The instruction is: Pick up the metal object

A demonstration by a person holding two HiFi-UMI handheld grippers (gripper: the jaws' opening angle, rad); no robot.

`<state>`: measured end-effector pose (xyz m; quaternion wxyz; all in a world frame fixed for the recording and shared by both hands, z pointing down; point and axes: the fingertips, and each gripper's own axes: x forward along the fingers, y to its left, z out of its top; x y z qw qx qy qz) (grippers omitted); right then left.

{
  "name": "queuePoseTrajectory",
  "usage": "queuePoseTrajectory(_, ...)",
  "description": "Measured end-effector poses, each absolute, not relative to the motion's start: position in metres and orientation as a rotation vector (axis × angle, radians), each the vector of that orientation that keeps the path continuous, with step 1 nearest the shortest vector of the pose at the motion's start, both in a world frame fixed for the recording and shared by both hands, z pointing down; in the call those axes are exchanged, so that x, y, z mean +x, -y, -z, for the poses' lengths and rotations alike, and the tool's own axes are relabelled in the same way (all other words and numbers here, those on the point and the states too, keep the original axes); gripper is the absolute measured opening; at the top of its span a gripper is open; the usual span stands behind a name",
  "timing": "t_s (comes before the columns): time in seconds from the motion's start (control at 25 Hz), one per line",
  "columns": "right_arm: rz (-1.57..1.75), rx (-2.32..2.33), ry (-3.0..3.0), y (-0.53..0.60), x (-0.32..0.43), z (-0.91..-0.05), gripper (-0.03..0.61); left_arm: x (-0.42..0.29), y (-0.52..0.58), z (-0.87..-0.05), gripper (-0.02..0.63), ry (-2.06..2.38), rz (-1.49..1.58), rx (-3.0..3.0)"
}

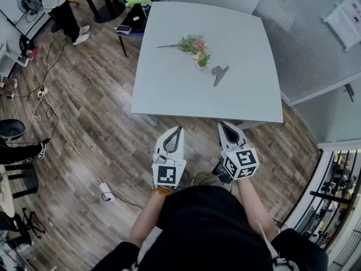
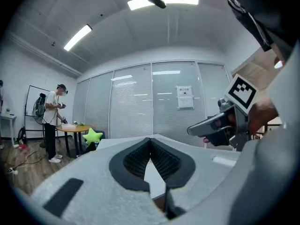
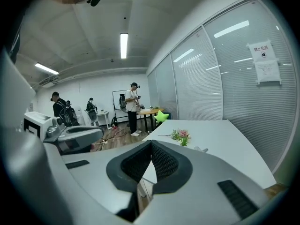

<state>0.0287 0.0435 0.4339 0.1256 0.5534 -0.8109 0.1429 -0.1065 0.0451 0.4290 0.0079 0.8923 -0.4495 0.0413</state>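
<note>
The metal object (image 1: 220,73) is a flat, dull-grey piece with one flared end. It lies on the smooth, pale, round-cornered worktop (image 1: 163,83), just beside a sprig of pink and green flowers (image 1: 194,45), at about four o'clock from it. The left hand-held gripper (image 1: 178,130) and the right hand-held gripper (image 1: 224,125) (white shells, ribbed black pads) are both clenched on nothing, off the worktop's six o'clock edge. The floor (image 1: 84,123) is wood plank, and slatted blinds (image 2: 131,111) hang behind glass.
</note>
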Motion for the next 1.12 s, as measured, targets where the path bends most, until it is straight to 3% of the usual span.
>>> queuePoseTrajectory(0.28, -0.258, 1.564, 2.323, 0.006, 0.009, -0.423, 0.0, -0.128, 0.015, -0.417, 0.005, 1.374, -0.118, 2.806)
queuePoseTrajectory(0.72, -0.271, 1.713, 2.237, 0.123, 0.086, -0.444, 0.0, -0.103, 0.099, -0.417, 0.005, 1.391, -0.245, 2.798)
queuePoseTrajectory(1.12, -0.148, 1.754, 2.191, 0.22, 0.186, -0.425, 0.0, -0.033, 0.17, -0.385, 0.005, 1.358, -0.237, 2.853)
